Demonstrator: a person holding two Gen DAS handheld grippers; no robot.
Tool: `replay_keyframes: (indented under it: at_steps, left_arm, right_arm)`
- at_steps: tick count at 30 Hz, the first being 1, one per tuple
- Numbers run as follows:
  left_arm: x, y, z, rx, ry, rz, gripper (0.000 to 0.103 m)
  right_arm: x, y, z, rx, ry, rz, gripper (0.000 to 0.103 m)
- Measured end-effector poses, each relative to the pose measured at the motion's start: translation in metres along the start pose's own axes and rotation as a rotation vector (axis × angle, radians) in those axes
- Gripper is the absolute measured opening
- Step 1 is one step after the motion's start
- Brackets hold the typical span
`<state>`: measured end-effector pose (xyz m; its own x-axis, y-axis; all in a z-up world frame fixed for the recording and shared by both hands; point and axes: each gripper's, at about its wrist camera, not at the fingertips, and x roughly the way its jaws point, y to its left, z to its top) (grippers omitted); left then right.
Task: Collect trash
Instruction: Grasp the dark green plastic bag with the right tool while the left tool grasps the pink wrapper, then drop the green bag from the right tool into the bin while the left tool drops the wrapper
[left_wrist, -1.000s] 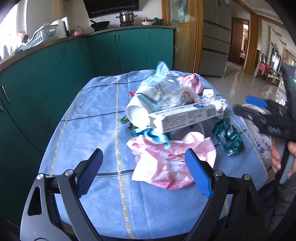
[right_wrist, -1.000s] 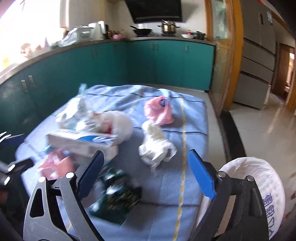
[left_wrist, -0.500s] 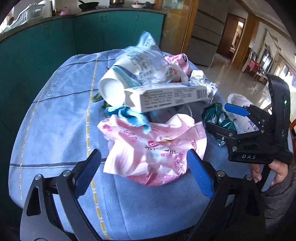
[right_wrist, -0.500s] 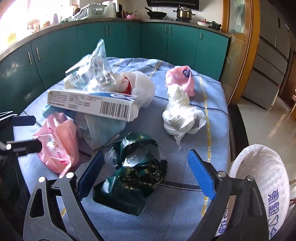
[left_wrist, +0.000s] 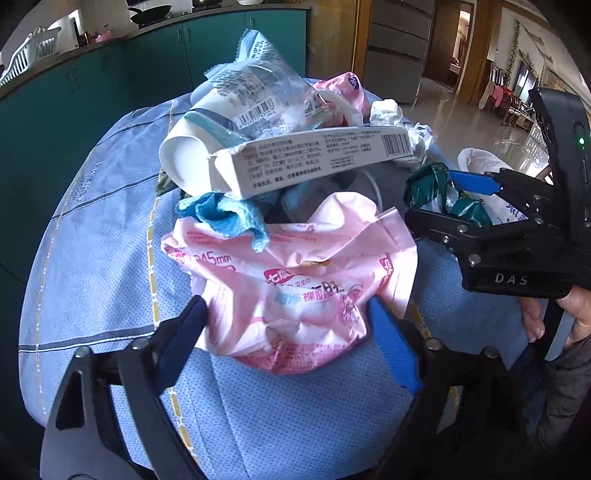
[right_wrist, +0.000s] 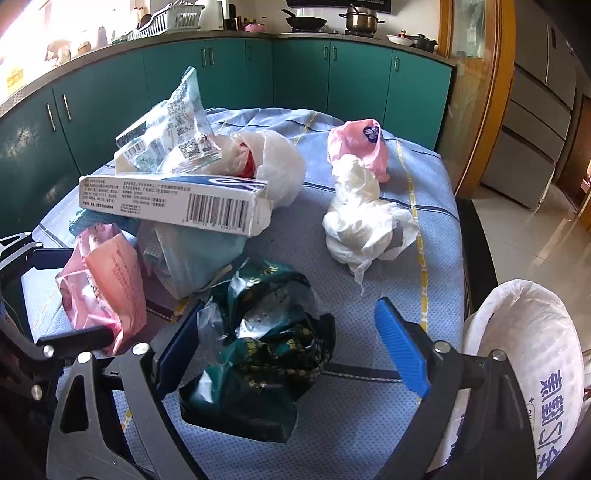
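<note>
Both grippers set around their first pieces of trash, neither yet pinched.

The pink wrapper (left_wrist: 291, 291) lies at the pile's 6 o'clock edge, between the spread fingers of the left gripper (left_wrist: 291, 325); the green foil bag (right_wrist: 258, 343), at its 4 o'clock, sits inside the open right gripper (right_wrist: 291, 339). Next, I judge: squeeze, lift, carry to the white bag (right_wrist: 524, 373).

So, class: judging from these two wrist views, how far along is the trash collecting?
Done: nothing visibly; whether the white bag holds anything cannot be seen. In hand: the left tongs straddle the pink wrapper and the right tongs straddle the dark green wrapper, both open. Left: the long box, clear packet, white tissue and small pink bag lie on the blue cloth.
</note>
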<state>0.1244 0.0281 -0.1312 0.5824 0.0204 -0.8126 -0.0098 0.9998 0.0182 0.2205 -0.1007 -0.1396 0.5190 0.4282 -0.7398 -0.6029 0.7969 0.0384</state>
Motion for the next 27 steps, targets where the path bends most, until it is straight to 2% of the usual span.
replay_keyframes:
  at_steps: [1,2,6,9,16,23,27]
  left_arm:
    - [0.000,0.002,-0.001,0.000,-0.002,0.004,0.081]
    - [-0.001,0.004,-0.002,0.001,-0.004,0.008,0.078]
    - [-0.006,0.010,-0.006,0.002,-0.018,0.026,0.062]
    - [-0.016,0.019,-0.005,-0.016,-0.036,0.036,0.056]
    - [-0.058,0.029,-0.003,-0.018,-0.134,0.072,0.054]
    - [-0.101,0.042,0.007,-0.055,-0.255,0.115,0.053]
    - [-0.114,0.052,0.009,-0.095,-0.292,0.119,0.053]
  right_arm:
    - [0.001,0.000,-0.001,0.000,0.009,0.012,0.066]
    - [0.002,0.001,-0.001,0.000,0.016,0.015,0.060]
    - [-0.003,0.005,-0.003,-0.014,0.002,0.023,0.059]
    - [-0.010,0.005,-0.004,-0.015,-0.022,0.022,0.059]
    - [-0.036,-0.003,-0.008,0.024,-0.103,0.047,0.059]
    - [-0.041,-0.003,-0.009,0.024,-0.113,0.047,0.059]
    - [-0.044,-0.004,-0.007,0.023,-0.127,0.045,0.059]
